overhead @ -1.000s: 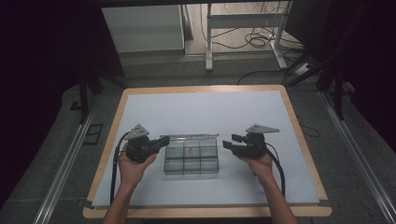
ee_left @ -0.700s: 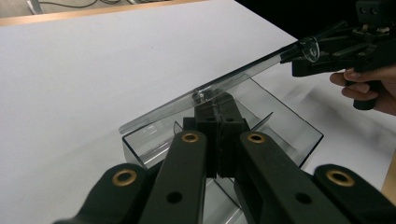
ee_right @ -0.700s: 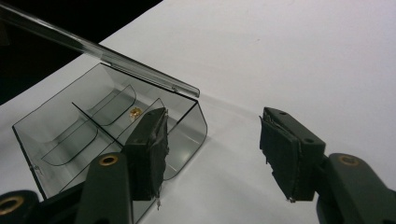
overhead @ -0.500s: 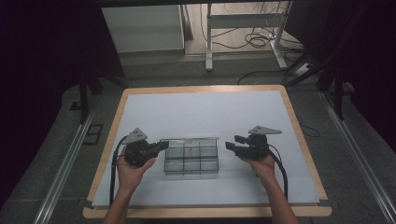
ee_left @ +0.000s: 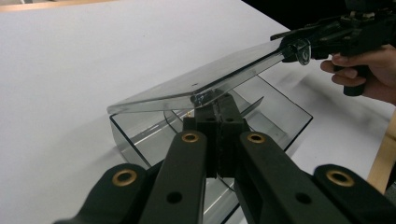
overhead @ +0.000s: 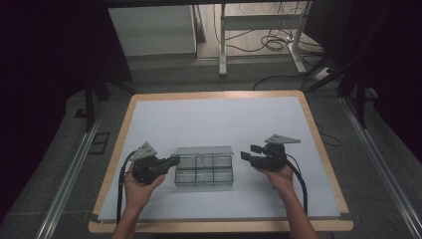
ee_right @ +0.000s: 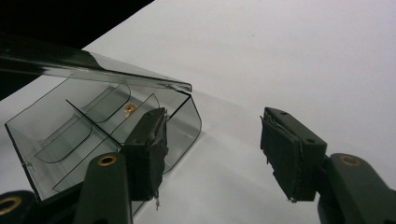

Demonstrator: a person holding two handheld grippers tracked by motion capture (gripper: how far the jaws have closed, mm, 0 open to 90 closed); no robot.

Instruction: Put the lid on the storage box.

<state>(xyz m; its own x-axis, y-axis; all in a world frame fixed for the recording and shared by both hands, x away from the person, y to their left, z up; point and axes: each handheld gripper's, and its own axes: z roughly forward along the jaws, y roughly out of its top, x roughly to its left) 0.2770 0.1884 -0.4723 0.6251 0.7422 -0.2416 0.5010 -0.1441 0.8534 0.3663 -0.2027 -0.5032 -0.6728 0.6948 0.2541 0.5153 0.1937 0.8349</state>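
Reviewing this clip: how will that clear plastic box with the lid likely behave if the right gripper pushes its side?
The clear box looks thin-walled and empty, so probably light; on the smooth white table it would likely slide rather than tip, being low and wide. Its raised lid stays flat, suggesting stiff plastic. The left gripper, shut at the lid's edge, may steady it.

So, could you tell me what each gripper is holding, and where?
The left gripper pinches the clear box's lid at its front edge; the right gripper holds nothing.
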